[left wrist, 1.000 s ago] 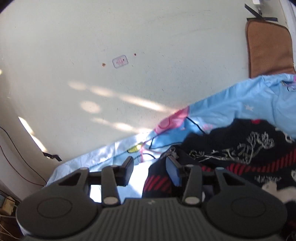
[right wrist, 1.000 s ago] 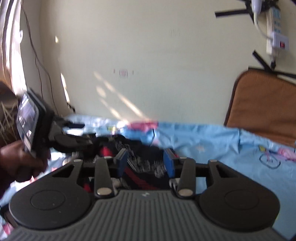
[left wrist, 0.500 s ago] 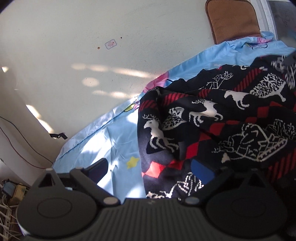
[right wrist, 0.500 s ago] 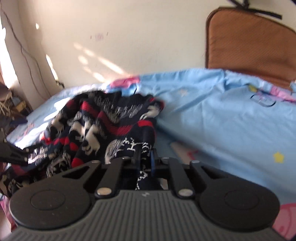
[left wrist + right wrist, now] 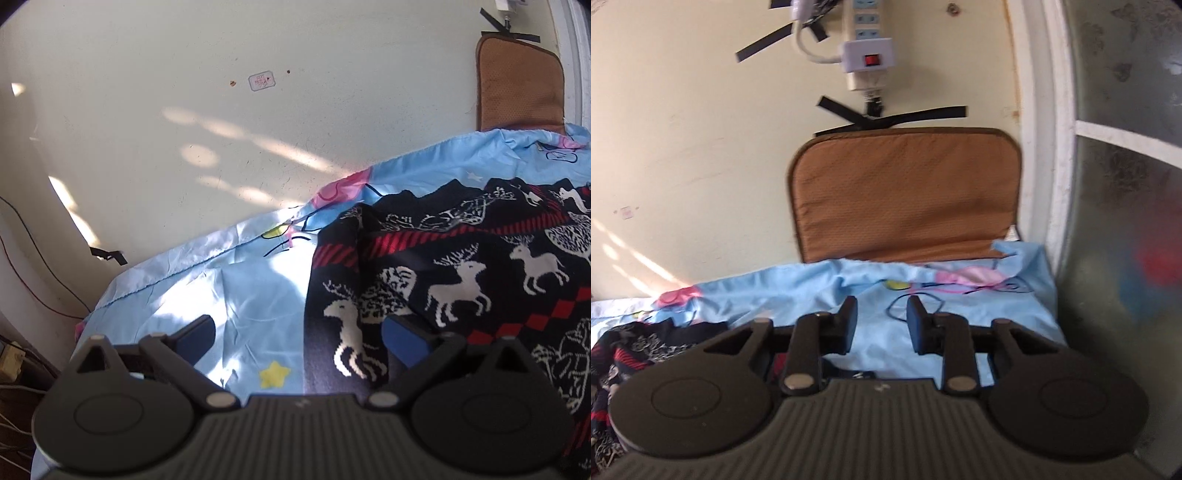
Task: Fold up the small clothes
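Observation:
A black knitted garment (image 5: 461, 280) with white deer and red stripes lies spread on the light blue bedsheet (image 5: 229, 288). My left gripper (image 5: 299, 338) hangs wide open over the garment's left edge, one finger above the sheet and the other above the knit, gripping nothing. In the right wrist view the garment (image 5: 631, 350) shows only at the lower left. My right gripper (image 5: 882, 325) has its jaws opening, with nothing between them; only sheet (image 5: 979, 306) lies beyond.
A brown cushion (image 5: 905, 195) leans on the cream wall behind the bed. A white power strip (image 5: 866, 44) is taped to the wall above it. A window frame (image 5: 1041, 147) bounds the right side. Cables (image 5: 33, 266) run down the wall at the left.
My left gripper opened wide and let the garment drop flat on the sheet. My right gripper let go of the garment's edge and swung right toward the cushion and window.

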`<state>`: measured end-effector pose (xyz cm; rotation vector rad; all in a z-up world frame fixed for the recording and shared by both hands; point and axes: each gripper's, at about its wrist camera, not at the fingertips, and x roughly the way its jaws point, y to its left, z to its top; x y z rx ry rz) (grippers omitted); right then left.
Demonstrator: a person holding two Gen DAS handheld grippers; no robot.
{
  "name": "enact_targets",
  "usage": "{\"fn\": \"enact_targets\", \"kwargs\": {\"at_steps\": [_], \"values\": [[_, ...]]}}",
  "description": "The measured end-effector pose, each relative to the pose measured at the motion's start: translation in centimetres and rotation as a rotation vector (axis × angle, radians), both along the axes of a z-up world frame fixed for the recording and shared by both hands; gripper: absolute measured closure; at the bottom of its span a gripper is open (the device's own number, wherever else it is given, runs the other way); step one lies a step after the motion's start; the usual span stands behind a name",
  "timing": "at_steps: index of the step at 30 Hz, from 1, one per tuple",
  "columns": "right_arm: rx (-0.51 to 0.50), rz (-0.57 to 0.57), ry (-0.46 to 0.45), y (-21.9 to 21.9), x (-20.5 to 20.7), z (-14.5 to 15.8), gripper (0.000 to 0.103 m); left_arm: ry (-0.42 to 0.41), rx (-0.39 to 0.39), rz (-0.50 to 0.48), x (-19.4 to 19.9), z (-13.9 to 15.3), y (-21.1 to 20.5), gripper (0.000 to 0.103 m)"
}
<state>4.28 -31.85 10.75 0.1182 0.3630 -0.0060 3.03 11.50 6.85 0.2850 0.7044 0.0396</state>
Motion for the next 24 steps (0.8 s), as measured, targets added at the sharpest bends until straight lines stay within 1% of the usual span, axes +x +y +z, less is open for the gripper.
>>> {"fn": "enact_targets", "kwargs": {"at_steps": [2, 4, 5, 6, 7, 8, 9, 10, 12, 14, 15, 16, 17, 19, 20, 22, 23, 24], "values": [[-0.018, 0.076, 0.018, 2.4, 0.5, -0.8, 0.056, 0.033, -0.007, 0.022, 1.6, -0.6, 0.5, 0.003], [-0.023, 0.149, 0.050, 4.7, 1.5, -1.8, 0.050, 0.062, -0.004, 0.047, 3.2, -1.6, 0.8, 0.004], [-0.022, 0.179, 0.072, 5.9, 2.1, -2.4, 0.049, 0.071, -0.006, 0.050, 3.8, -1.9, 0.9, 0.008], [-0.022, 0.206, 0.093, 6.9, 2.5, -2.9, 0.049, 0.076, -0.013, 0.041, 4.2, -2.2, 0.9, 0.026], [-0.022, 0.228, 0.112, 7.8, 3.2, -3.4, 0.049, 0.083, -0.024, 0.028, 4.7, -2.5, 1.0, 0.041], [-0.023, 0.243, 0.126, 8.5, 3.6, -3.8, 0.049, 0.091, -0.024, 0.030, 5.3, -2.5, 1.3, 0.074], [-0.022, 0.255, 0.139, 9.0, 4.1, -4.1, 0.049, 0.090, -0.012, 0.050, 6.1, -2.3, 1.7, 0.092], [-0.022, 0.262, 0.149, 9.4, 4.4, -4.3, 0.049, 0.074, 0.002, 0.078, 6.9, -1.7, 2.4, 0.092], [-0.016, 0.270, 0.163, 9.8, 4.8, -4.8, 0.049, 0.005, 0.036, 0.147, 8.8, 0.3, 4.2, 0.092], [-0.007, 0.267, 0.174, 9.8, 4.9, -5.0, 0.049, -0.048, 0.043, 0.228, 10.8, 2.2, 5.8, 0.089], [0.001, 0.264, 0.179, 9.9, 4.9, -5.1, 0.049, -0.078, 0.086, 0.290, 11.6, 2.9, 6.1, 0.079], [0.010, 0.261, 0.183, 9.8, 4.8, -5.1, 0.049, -0.086, 0.112, 0.323, 12.1, 3.3, 6.3, 0.067], [0.020, 0.261, 0.187, 9.8, 4.6, -5.1, 0.049, -0.092, 0.103, 0.328, 12.2, 3.7, 6.5, 0.046], [0.031, 0.272, 0.186, 9.9, 3.7, -5.0, 0.049, -0.102, 0.038, 0.293, 10.8, 4.4, 6.6, 0.046], [0.034, 0.278, 0.183, 9.8, 3.1, -5.0, 0.049, -0.106, 0.004, 0.258, 9.4, 4.6, 6.3, 0.046], [0.054, 0.303, 0.180, 9.5, 1.4, -4.8, 0.049, -0.099, -0.044, 0.165, 5.8, 4.6, 5.2, 0.041], [0.069, 0.328, 0.178, 9.3, 0.4, -4.8, 0.049, -0.096, -0.055, 0.111, 3.7, 4.5, 4.6, 0.032], [0.084, 0.374, 0.171, 9.3, -1.0, -4.7, 0.049, -0.095, -0.053, 0.052, 1.3, 4.2, 3.7, 0.019]]}}
